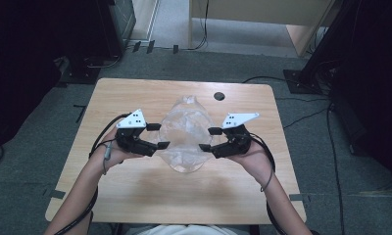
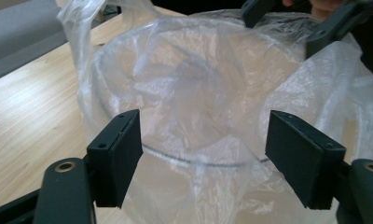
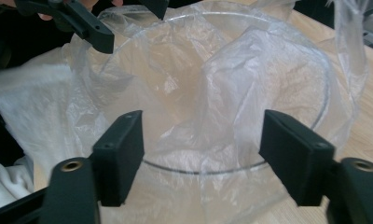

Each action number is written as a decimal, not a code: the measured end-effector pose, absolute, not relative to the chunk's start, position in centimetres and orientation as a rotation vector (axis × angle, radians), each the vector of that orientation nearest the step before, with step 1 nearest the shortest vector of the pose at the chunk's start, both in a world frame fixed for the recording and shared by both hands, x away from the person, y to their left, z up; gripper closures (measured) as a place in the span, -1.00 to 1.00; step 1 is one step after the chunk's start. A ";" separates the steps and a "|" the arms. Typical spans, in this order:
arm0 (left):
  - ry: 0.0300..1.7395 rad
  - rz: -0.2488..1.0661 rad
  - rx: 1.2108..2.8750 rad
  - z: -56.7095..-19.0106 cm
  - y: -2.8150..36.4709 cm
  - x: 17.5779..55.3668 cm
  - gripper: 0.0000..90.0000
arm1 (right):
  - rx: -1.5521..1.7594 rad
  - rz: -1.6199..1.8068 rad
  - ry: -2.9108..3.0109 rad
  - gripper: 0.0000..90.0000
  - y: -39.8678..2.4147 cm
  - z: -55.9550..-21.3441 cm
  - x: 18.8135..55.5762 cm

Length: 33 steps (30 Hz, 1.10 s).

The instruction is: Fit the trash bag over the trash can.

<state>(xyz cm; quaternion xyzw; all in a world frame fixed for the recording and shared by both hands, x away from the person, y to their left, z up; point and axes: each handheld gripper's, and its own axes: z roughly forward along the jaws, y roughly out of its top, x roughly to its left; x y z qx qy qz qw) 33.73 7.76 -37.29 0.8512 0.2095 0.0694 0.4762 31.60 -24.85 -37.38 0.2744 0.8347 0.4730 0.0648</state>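
Forearms entered from the bottom edge of the high view, nearest the lens, one hand on each tool. Beyond them, wooden table [image 1: 135, 191], biggest thing in reach, carrying everything else. Between the two tools and touching neither pad: clear plastic bag [image 1: 186, 134], crumpled, draped over and into a clear round container [image 2: 189, 161] whose rim showed as a thin dark curve.

Seen from above, just a pale glassy heap; rim hard to make out there. Seen along the left gripper [image 2: 203, 154], rim plain, bag film pushed down inside it and spilling over the near edge, loose flap standing up at far left. Seen along the right gripper [image 3: 201, 154], same rim from the opposite side, film bunched toward its middle, white cloth [image 3: 21, 126] off to the left beside the bag.

Left gripper [image 1: 157, 136] held at the bag's left flank, pointing inward, jaws spread wide, nothing pinched, film just ahead of the pads. Right gripper [image 1: 209, 139] mirrored it at the right flank, jaws likewise apart and gripping nothing. Each showed far off in the other's view, across the container. Grey three-cornered plates faced up on both. Wrists bent inward, palms cupping the tool bodies from below, cables trailing back toward the forearms.
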 end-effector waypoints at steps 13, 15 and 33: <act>0.526 0.108 2.045 -38.7 8.8 33.9 -0.50 | 0.893 1.366 2.509 -0.59 -25.6 -38.8 30.8; 0.512 0.097 2.047 -38.9 8.9 33.9 -0.51 | 0.890 1.375 2.531 -0.61 -25.6 -39.2 30.9; 0.493 0.041 2.087 -41.3 8.9 34.0 -0.39 | 0.888 1.329 2.569 -0.24 -25.7 -40.6 31.2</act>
